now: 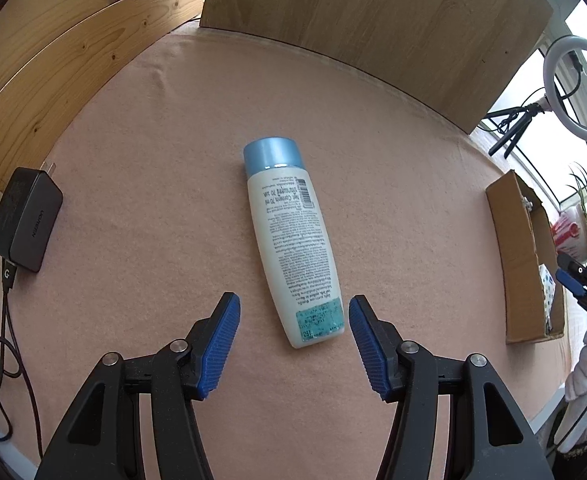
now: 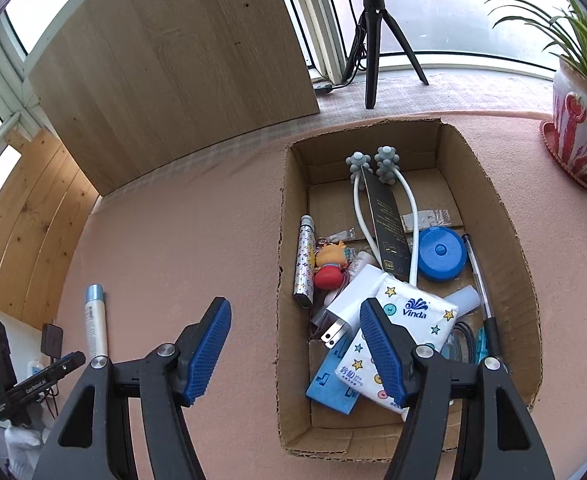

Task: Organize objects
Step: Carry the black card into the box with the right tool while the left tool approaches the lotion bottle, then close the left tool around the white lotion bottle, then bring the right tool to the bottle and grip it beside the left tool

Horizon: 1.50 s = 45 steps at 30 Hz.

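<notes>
My left gripper (image 1: 293, 316) hangs above a white plastic lotion bottle with a pale blue cap (image 1: 289, 240), its blue-padded jaws spread wide and holding nothing. The bottle lies flat on the pink felt table cover (image 1: 153, 120). Its long axis runs almost straight away from me, cap at the far end, base at the near end and leaning slightly right. The base sits between the two pads, closer to the right one, touching neither. So the jaws already straddle the bottle across its narrow width, and I judge a short advance and a squeeze would take it.

My right gripper (image 2: 295, 316) is also wide open and empty, poised over the left wall of an open brown cardboard box (image 2: 489, 184). The bottle lies well off to its left, so the left gripper is much the nearer. Inside the box sit a Vinda tissue pack (image 2: 409, 312), a white plug charger (image 2: 353, 300), a round blue case (image 2: 441, 254), a clear pen (image 2: 479, 276) and a small red and orange figure (image 2: 329, 266).

A black power adapter with its cable (image 1: 25, 220) rests well left of the bottle. Nothing lies between the bottle and the box.
</notes>
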### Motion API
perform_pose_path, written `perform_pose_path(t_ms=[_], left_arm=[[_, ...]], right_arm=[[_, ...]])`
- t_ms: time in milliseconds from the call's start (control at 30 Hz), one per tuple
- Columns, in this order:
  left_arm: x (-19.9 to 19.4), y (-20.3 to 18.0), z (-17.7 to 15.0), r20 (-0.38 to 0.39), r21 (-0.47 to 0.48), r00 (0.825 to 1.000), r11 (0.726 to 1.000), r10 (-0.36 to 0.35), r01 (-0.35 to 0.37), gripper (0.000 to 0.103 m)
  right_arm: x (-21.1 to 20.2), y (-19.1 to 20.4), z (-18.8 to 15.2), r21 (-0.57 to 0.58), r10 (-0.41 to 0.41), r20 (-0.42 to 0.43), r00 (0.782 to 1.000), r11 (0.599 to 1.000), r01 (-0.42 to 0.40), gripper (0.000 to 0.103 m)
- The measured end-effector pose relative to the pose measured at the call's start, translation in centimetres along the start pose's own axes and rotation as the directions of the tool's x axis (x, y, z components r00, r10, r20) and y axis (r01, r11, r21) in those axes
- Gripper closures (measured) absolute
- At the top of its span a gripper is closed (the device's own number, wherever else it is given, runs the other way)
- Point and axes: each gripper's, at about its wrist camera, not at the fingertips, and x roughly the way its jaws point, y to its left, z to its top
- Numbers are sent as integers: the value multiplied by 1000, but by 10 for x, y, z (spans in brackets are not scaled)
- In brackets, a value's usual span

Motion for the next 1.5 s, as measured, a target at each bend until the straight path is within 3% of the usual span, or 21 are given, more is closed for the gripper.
perform_pose_path(t_ms=[300,600,733,1200,1367,1500], left_arm=[[36,22,66,-17,-115,997,991,-73,70,42],[63,0,69,-40,-75,997,995,-66,63,43],[65,-9,60,-40,-43,997,997,-59,58,56],[52,-35,-10,-15,-91,986,982,-166,164,59],[48,-58,-39,-28,-83,979,977,-200,197,61],[51,-88,-56,-62,-25,972,974,-225,224,62]], right_arm=[[-7,20,-18,-7,69,-34,997,998,-70,40],[-16,29,-34,-18,84,-51,995,996,-85,40],[-16,33,-38,-21,84,-60,995,996,-86,40],[-11,56,-51,-67,128,-98,987,989,-135,40],[-7,59,-58,-62,155,-118,981,985,-163,40],[-2,58,-65,-48,173,-145,974,982,-182,40]])
